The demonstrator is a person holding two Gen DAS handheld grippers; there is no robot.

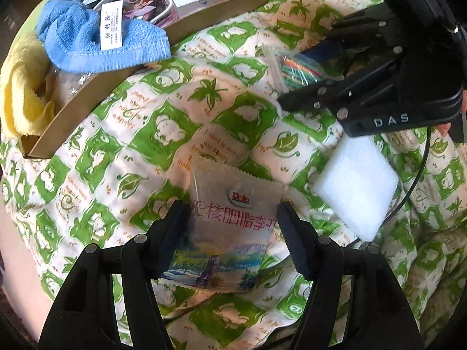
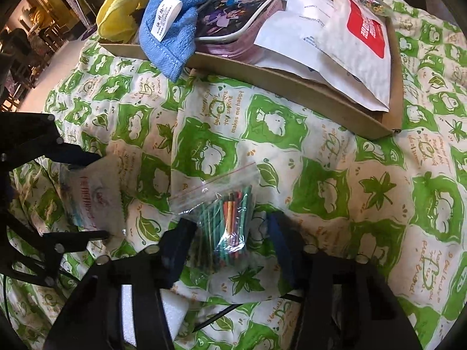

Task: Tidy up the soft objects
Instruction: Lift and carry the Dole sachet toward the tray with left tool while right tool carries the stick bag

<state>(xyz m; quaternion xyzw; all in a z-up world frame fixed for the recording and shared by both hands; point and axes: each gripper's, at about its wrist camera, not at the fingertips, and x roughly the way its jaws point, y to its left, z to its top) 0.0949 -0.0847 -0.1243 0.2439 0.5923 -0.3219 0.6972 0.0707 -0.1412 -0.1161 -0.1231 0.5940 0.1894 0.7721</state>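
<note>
Dole snack packet lies flat between the spread jaws of the left gripper; right gripper, likewise spread, straddles the zip bag, cardboard tray well beyond.

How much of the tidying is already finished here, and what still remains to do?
Done: the cardboard tray already holds a yellow cloth, blue towel, purple pouch and paper packets.
In hand: nothing is gripped yet. The open left claw straddles the snack packet; the open right claw straddles the zip bag.
Left: both of these and the white foam block, all on the bedsheet.
</note>
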